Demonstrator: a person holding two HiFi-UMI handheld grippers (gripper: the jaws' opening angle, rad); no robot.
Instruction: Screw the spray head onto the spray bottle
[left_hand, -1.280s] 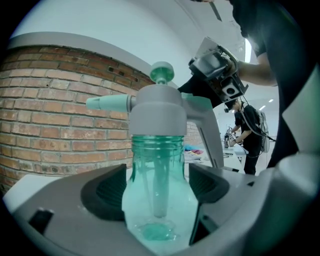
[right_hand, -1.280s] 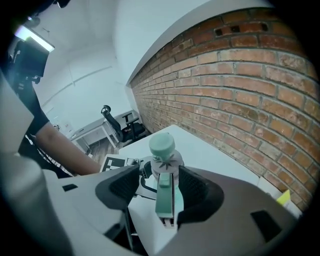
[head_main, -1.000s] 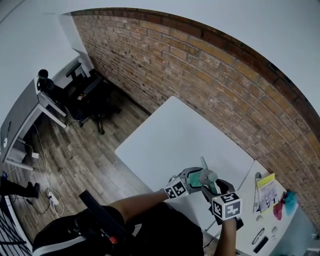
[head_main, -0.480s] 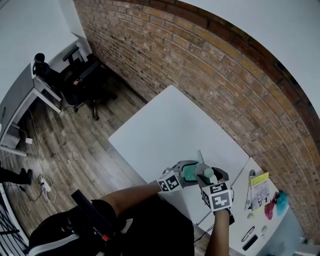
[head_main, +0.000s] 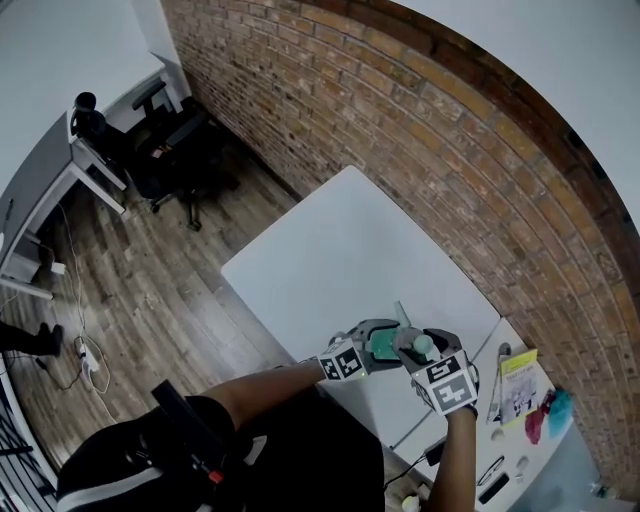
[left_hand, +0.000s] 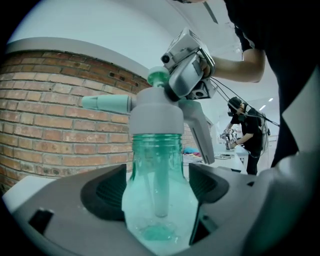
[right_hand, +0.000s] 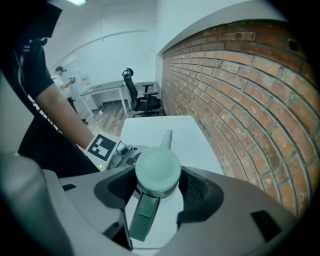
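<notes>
The clear teal spray bottle (left_hand: 157, 195) stands upright between the pads of my left gripper (left_hand: 159, 186), which is shut on its body. The spray head (left_hand: 156, 114) sits on the bottle's neck, its pale nozzle (left_hand: 105, 103) pointing left and its dip tube inside the bottle. From above, my right gripper (right_hand: 159, 186) is shut on the head's round pale-green cap (right_hand: 158, 169), with the trigger (right_hand: 142, 217) hanging below. In the head view both grippers meet over the near edge of the white table (head_main: 340, 260): left gripper (head_main: 372, 346), right gripper (head_main: 420, 350).
A brick wall (head_main: 420, 170) runs along the table's far side. A second white desk (head_main: 520, 440) at the right carries a yellow paper (head_main: 518, 385) and small items. Office chairs (head_main: 170, 130) stand far left on the wooden floor. Another person (left_hand: 247, 132) stands in the background.
The two grippers have stayed together on the bottle and head. The right gripper's marker cube has turned and shifted slightly up and to the right. The head camera has also shifted.
</notes>
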